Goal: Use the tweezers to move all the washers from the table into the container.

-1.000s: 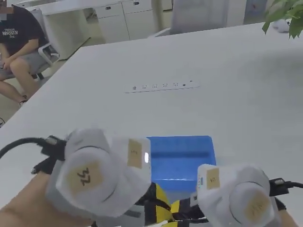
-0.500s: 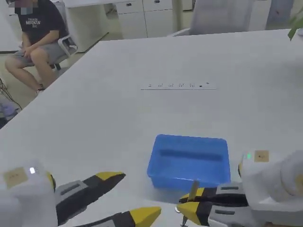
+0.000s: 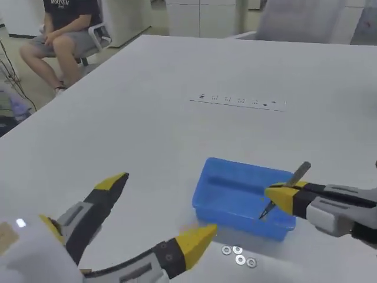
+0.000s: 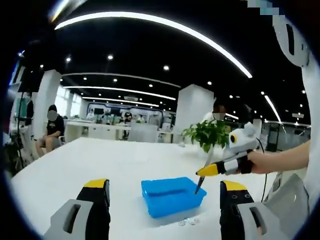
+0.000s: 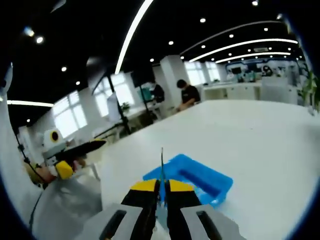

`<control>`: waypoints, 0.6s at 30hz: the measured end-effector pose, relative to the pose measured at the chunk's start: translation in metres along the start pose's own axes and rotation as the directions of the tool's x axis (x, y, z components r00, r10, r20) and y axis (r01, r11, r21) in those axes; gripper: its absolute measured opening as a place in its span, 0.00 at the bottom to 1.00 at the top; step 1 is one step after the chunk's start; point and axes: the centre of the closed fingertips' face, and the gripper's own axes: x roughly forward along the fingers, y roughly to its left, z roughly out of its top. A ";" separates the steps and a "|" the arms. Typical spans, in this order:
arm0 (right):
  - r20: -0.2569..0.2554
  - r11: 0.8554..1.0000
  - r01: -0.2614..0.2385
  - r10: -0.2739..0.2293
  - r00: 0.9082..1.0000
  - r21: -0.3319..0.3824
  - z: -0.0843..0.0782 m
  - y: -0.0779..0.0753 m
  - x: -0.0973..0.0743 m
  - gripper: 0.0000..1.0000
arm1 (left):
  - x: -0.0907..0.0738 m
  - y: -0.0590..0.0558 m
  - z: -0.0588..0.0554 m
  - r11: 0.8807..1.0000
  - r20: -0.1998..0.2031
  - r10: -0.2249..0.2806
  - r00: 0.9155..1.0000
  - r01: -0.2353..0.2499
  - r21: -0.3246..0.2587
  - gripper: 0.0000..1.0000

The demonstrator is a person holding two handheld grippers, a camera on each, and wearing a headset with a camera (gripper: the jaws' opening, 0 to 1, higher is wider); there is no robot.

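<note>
The blue container (image 3: 244,197) is a shallow rectangular tray with its blue floor in plain sight. The tweezers (image 3: 298,174) slant down over its right part, their tip low inside its near right corner; whether the tip touches the floor I cannot tell, nor whether it holds anything. A small cluster of washers (image 3: 238,254) lies flat on the table (image 3: 147,118) just outside the container's near wall, towards the person, close together and not in the tray.

The right gripper (image 3: 277,194) reaches in from the container's right. Its yellow-tipped jaws are pressed together on the upper shaft of the tweezers, which stand up between them in the right gripper view. The left gripper (image 3: 154,209) hangs to the near left of the container with its jaws spread wide and nothing between them. It is well apart from the tray and from the washers.

The table is broad, white and matt. Beyond the container's far wall a row of flush sockets (image 3: 238,101) is set into it. Past the table's far left corner a person (image 3: 68,20) sits on a chair (image 3: 97,36). In the left gripper view a leafy plant (image 4: 207,135) stands beyond the container's right side, and long curved light strips (image 4: 150,22) cross the dark ceiling of a large open office.
</note>
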 end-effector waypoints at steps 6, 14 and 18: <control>-0.031 0.995 0.096 -0.095 0.995 0.018 -0.001 -0.034 0.007 0.03 | 0.002 -0.004 -0.001 1.000 -0.011 0.000 1.000 0.000 0.000 0.92; -0.117 0.988 0.131 -0.139 0.983 -0.079 -0.022 -0.046 0.024 0.03 | 0.000 0.001 0.003 1.000 0.009 0.018 1.000 -0.018 -0.017 0.92; -0.139 0.985 0.127 -0.143 0.980 -0.114 -0.030 -0.050 0.029 0.03 | -0.001 0.003 0.004 0.999 0.017 0.035 0.999 -0.034 -0.020 0.91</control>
